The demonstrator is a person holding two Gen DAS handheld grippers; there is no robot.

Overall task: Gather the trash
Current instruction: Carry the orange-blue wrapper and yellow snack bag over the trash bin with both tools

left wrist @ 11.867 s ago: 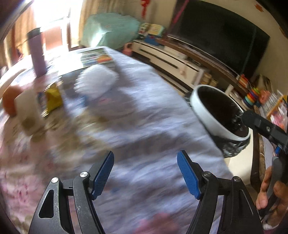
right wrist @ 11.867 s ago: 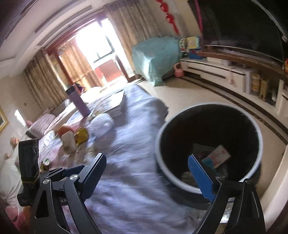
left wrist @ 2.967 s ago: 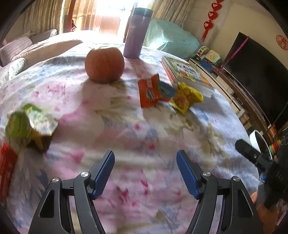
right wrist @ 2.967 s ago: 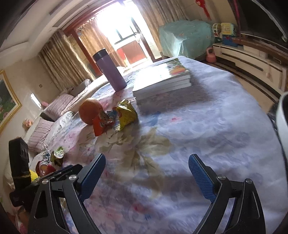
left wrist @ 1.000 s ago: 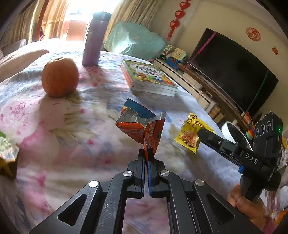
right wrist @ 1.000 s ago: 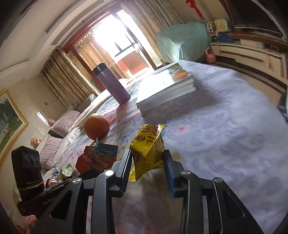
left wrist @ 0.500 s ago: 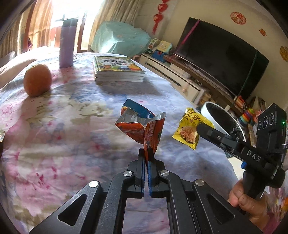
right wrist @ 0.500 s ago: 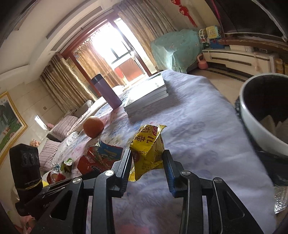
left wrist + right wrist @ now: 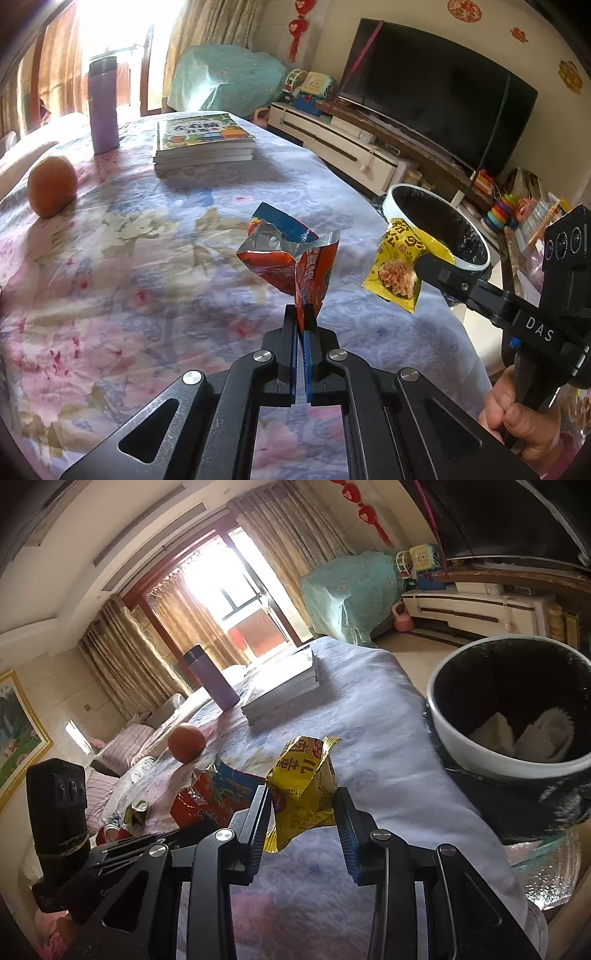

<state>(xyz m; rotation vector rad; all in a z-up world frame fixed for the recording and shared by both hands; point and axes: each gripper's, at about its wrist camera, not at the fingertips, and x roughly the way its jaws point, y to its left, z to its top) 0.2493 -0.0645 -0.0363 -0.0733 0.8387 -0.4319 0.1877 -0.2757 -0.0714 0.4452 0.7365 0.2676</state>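
Above table (image 9: 110,258): both wrappers being carried.
Left gripper (image 9: 302,325): pinching orange wrapper (image 9: 291,258).
Right gripper (image 9: 303,823): clasping yellow wrapper (image 9: 303,794); bin (image 9: 461,734) at 2 o'clock.

left gripper (image 9: 303,325): jaws clamped on orange wrapper (image 9: 291,258), held above the floral tablecloth (image 9: 129,258) | right gripper (image 9: 419,264): right of it, pinching yellow wrapper (image 9: 397,273) | trash bin (image 9: 439,225): ahead-right, past yellow wrapper | books (image 9: 201,140), orange (image 9: 51,186), purple flask (image 9: 103,107): far ahead-left
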